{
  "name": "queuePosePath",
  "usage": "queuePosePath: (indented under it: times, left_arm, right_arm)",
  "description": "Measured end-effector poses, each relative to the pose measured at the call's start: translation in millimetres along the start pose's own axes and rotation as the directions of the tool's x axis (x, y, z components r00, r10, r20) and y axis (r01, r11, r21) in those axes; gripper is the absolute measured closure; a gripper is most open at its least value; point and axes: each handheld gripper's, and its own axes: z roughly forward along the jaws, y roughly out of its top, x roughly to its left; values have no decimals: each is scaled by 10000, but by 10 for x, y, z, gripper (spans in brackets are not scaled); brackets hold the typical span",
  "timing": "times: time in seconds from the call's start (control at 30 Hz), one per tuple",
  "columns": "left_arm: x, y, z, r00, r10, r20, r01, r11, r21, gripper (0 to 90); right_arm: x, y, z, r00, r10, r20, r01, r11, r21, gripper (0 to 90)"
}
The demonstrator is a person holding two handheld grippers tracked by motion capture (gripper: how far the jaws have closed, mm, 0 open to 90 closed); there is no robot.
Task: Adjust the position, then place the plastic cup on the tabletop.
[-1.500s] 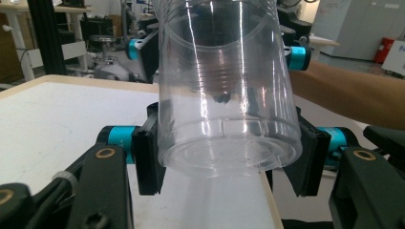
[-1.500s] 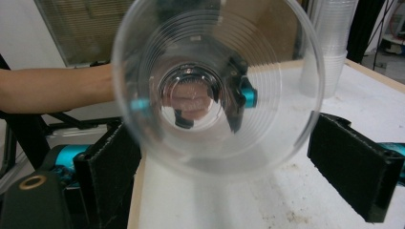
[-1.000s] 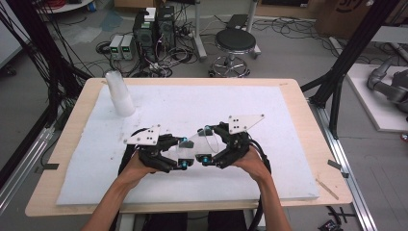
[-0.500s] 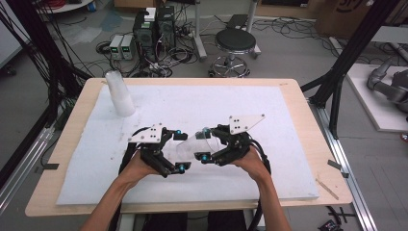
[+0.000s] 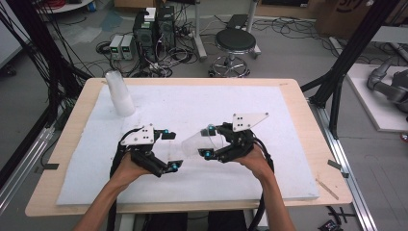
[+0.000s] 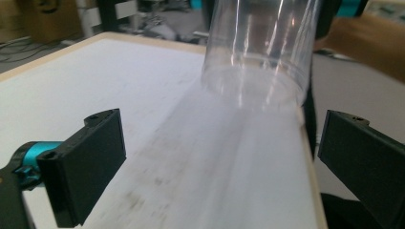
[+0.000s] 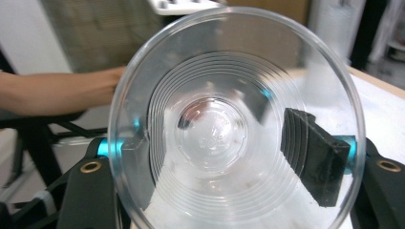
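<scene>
A clear plastic cup [image 5: 199, 142] is held on its side above the white mat, with my right gripper [image 5: 208, 141] shut on it. In the right gripper view the cup [image 7: 210, 126] faces me end-on, and the black jaws of my right gripper [image 7: 224, 157] press it from both sides. My left gripper [image 5: 172, 150] stands open just left of the cup with nothing between its jaws. From the left gripper view, the cup [image 6: 258, 52] hangs ahead and above my left gripper [image 6: 224, 162], apart from it.
A stack of clear cups [image 5: 120, 94] stands upside down at the back left of the white mat [image 5: 192, 103]. The wooden table edge [image 5: 317, 139] runs along the right. A stool [image 5: 235, 43] and computer boxes [image 5: 154, 29] stand beyond the table.
The two grippers were close together around the cup. They have drawn apart: the left one now stands open and off the cup, which stays in the right one.
</scene>
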Motion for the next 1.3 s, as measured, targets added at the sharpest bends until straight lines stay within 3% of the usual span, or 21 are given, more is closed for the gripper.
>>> queuePosePath:
  times: [0.07,0.13,0.23,0.33,0.43,0.57,0.6,0.63,0.7,0.8,0.87,0.97,1.07,1.3]
  left_arm:
    - [20,-66,-70,9986,-46,-523,54,9999,157,21]
    - [44,-166,-169,9918,-122,-1273,168,9993,349,21]
    - [73,-327,-321,9731,-548,-2236,612,9979,217,21]
    - [97,-444,-433,9531,-811,-2916,876,9961,90,21]
    - [110,-540,-518,9326,-1055,-3450,1065,9942,-162,21]
    - [110,-636,-535,9100,-1087,-4001,1148,9933,-88,21]
    - [111,-664,-540,9019,-1078,-4182,1136,9935,-111,21]
    - [110,-681,-545,8972,-1128,-4269,1178,9929,-149,21]
    - [114,-725,-554,8849,-1303,-4473,1312,9909,-290,22]
    - [129,-777,-568,8760,-1443,-4602,1469,9887,-304,21]
    - [148,-812,-578,8760,-1551,-4568,1583,9869,-316,21]
    - [169,-815,-592,8720,-1692,-4593,1671,9849,-456,22]
    - [174,-817,-596,8755,-1705,-4521,1675,9848,-471,22]
    - [171,-818,-593,8748,-1692,-4539,1675,9849,-442,22]
  right_arm:
    - [-26,12,-26,9992,71,403,-81,9996,265,331]
    - [-42,31,-50,9963,297,810,-355,9969,709,334]
    - [-84,67,-84,9881,304,1505,-509,9897,1341,335]
    - [-117,118,-106,9754,552,2133,-988,9749,1994,339]
    - [-163,176,-90,9577,636,2805,-1445,9497,2780,340]
    - [-215,249,3,9326,517,3573,-1934,9072,3735,342]
    - [-228,263,34,9276,428,3710,-1992,8970,3946,343]
    - [-238,281,72,9196,376,3909,-2140,8827,4183,343]
    - [-260,300,117,9103,342,4126,-2347,8637,4461,344]
    - [-283,325,185,8944,282,4464,-2643,8384,4766,346]
    - [-299,335,228,8899,250,4555,-2737,8280,4894,346]
    - [-312,332,263,8924,229,4507,-2717,8247,4960,346]
    - [-324,324,273,8927,236,4500,-2710,8260,4942,346]
    - [-329,318,273,8914,310,4521,-2806,8211,4970,346]
